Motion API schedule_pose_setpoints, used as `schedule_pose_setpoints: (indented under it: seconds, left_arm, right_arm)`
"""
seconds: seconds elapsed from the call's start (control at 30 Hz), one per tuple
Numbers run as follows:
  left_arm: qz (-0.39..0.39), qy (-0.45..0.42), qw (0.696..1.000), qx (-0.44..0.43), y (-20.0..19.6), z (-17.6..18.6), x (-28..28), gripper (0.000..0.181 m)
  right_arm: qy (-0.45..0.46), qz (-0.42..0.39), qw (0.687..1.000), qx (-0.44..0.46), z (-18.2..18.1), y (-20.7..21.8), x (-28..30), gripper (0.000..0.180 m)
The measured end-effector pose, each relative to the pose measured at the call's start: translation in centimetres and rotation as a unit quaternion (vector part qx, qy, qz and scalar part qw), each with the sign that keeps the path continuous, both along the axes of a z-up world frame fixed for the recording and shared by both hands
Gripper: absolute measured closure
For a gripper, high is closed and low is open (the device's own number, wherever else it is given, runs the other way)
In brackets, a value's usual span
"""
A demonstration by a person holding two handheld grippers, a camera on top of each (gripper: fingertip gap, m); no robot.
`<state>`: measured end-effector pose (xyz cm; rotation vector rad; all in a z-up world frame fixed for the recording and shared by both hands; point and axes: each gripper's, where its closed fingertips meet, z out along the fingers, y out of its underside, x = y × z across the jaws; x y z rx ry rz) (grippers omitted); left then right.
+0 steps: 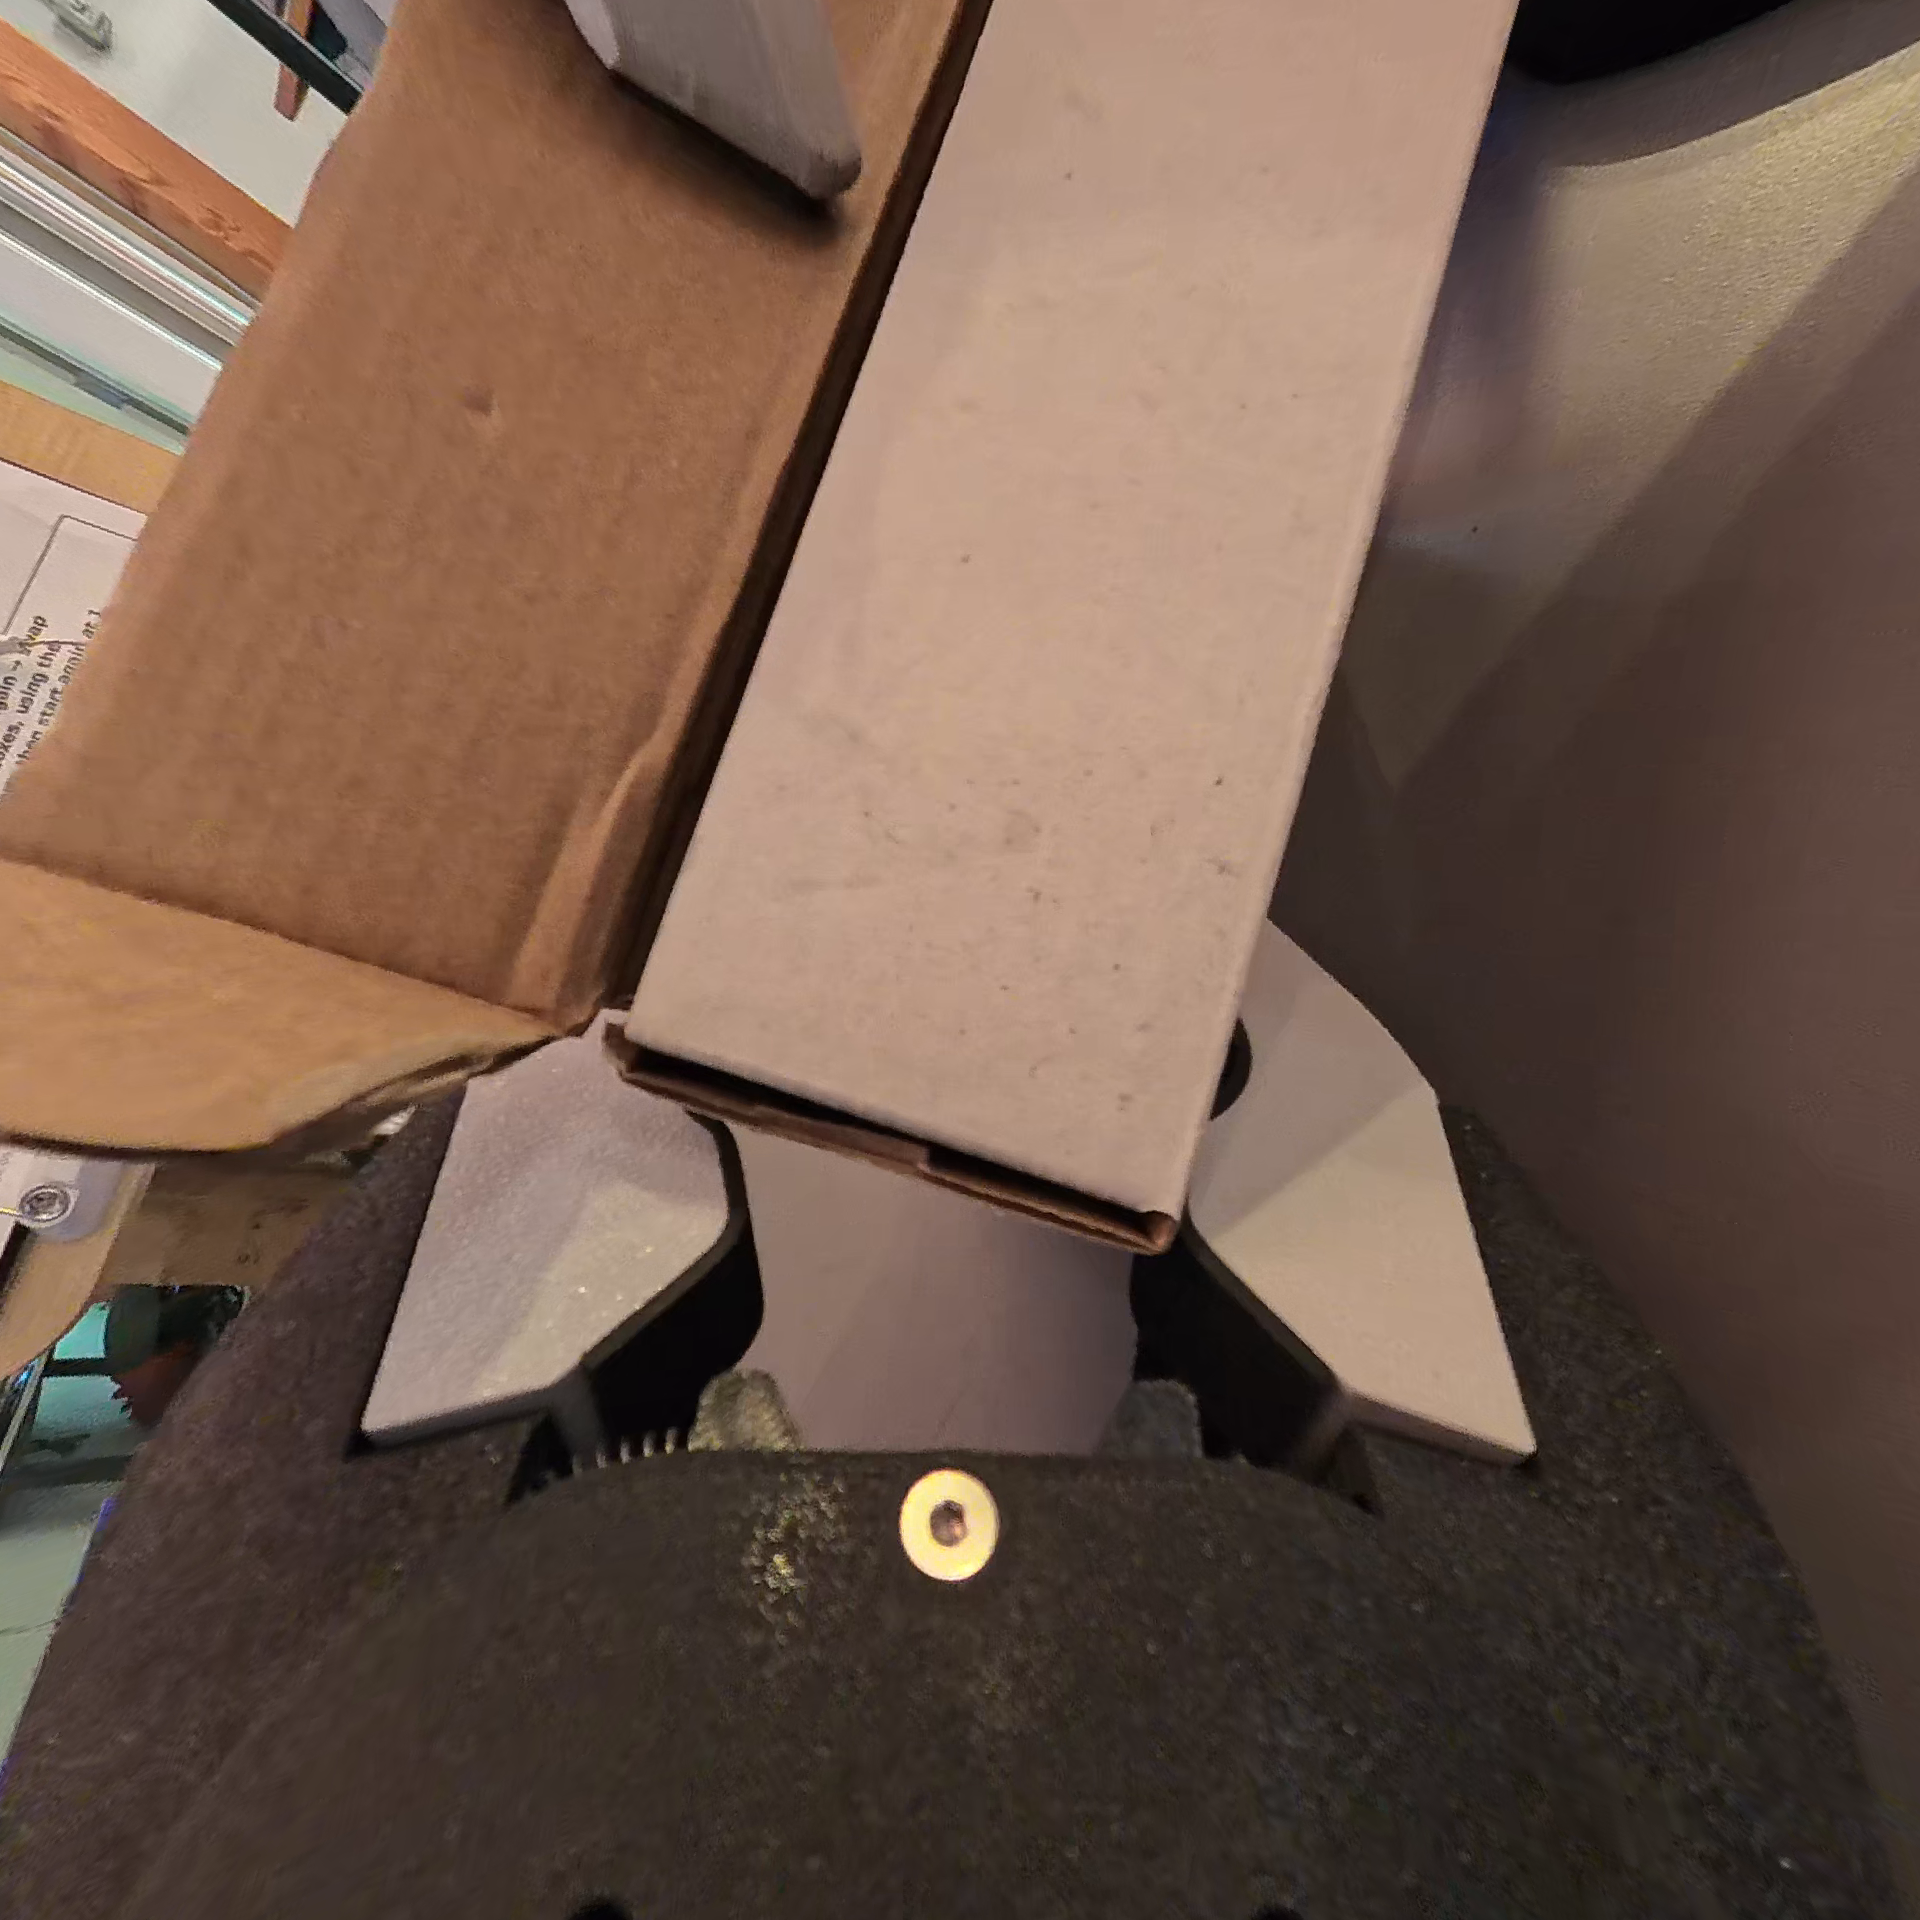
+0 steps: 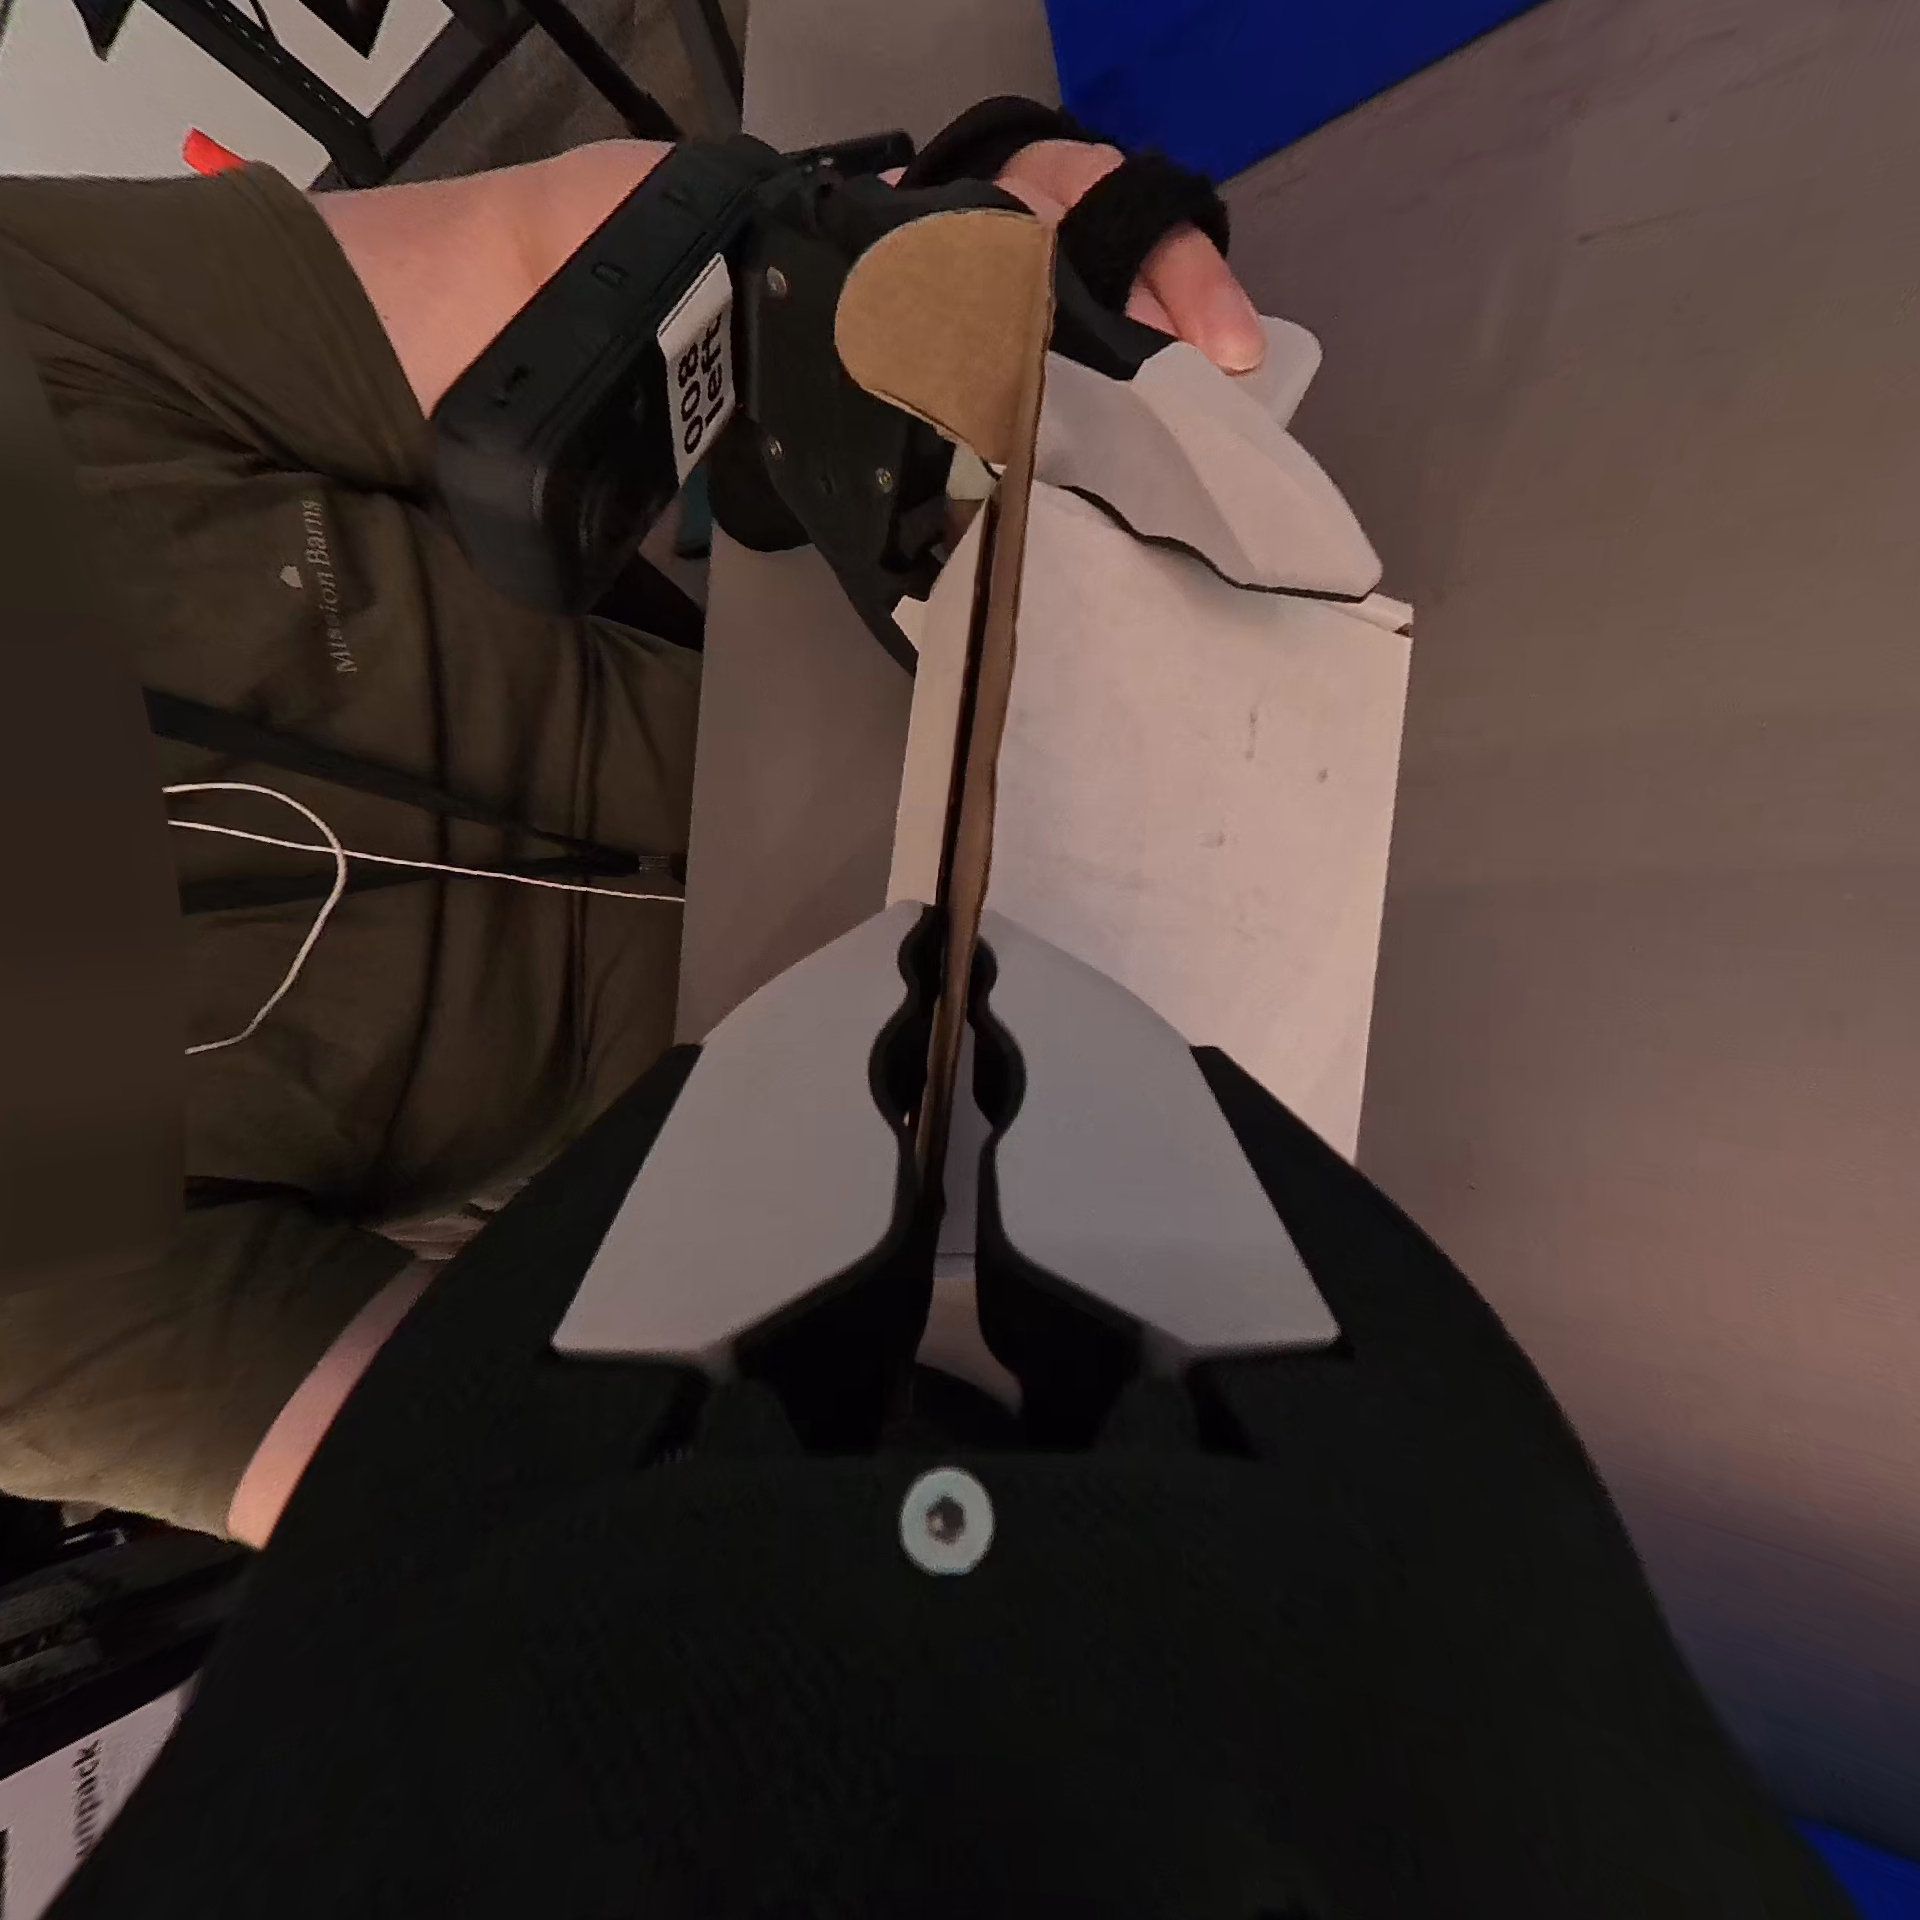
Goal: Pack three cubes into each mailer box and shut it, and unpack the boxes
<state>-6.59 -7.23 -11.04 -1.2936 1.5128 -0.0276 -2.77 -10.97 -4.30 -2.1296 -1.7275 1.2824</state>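
A white mailer box (image 1: 987, 623) with a brown inside is held up between both grippers. My left gripper (image 1: 935, 1091) straddles the box's narrow white wall at one corner, with a finger (image 1: 561, 1226) on each side, and is closed on it. The open lid (image 1: 416, 571) shows its brown inner face on the left. In the right wrist view my right gripper (image 2: 951, 935) is shut on the lid's edge (image 2: 987, 675), seen edge-on, with a rounded brown flap (image 2: 945, 332) at the far end. The white box body (image 2: 1174, 831) lies to the right, and the left gripper (image 2: 1195, 468) holds its far end. No cubes are in view.
The grey table top (image 2: 1662, 727) lies under and to the right of the box, and also shows in the left wrist view (image 1: 1662, 727). A person in an olive top (image 2: 364, 727) stands close on the left. A printed sheet (image 1: 42, 644) lies at the left edge.
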Motion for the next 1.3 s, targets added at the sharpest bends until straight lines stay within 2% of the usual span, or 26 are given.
schedule_pose_setpoints:
  seconds: [0.2,0.43,0.53,0.67,0.7,0.77,0.93,1.1,1.3]
  left_arm:
    - [0.014,-0.003,1.0,0.009,0.4,0.4,-0.8,0.095]
    - [0.062,-0.007,0.996,0.067,-0.1,2.8,-3.8,0.077]
    - [0.063,-0.024,0.991,0.115,-1.6,4.7,-4.2,0.081]
    - [0.033,-0.009,0.982,0.188,-4.5,6.6,-1.8,0.096]
    - [0.033,0.003,0.983,0.183,-4.8,6.5,-1.1,0.1]
    - [0.042,0.03,0.985,0.165,-4.8,6.3,0.3,0.094]
    - [0.054,0.127,0.985,0.105,-3.7,4.5,2.6,0.095]
    - [0.044,0.15,0.985,0.071,-3.1,3.7,3.5,0.112]
    - [0.054,0.164,0.983,0.054,-3.3,3.2,3.4,0.11]
  right_arm:
    - [-0.01,-0.015,0.998,0.055,0.1,0.9,-0.1,0.176]
    - [-0.005,-0.045,0.998,0.038,0.2,2.0,0.0,0.176]
    - [-0.007,-0.044,0.998,0.036,0.3,2.0,0.1,0.176]
    - [-0.017,-0.043,0.997,0.062,0.3,2.3,0.1,0.176]
    - [-0.02,-0.044,0.997,0.066,0.3,2.3,0.2,0.176]
    - [-0.022,-0.049,0.996,0.069,0.3,2.5,0.2,0.176]
    - [-0.024,-0.051,0.996,0.075,0.3,2.5,0.2,0.176]
    - [-0.032,-0.05,0.995,0.086,0.2,2.5,0.4,0.175]
    - [-0.038,-0.047,0.994,0.088,0.4,2.6,0.4,0.176]
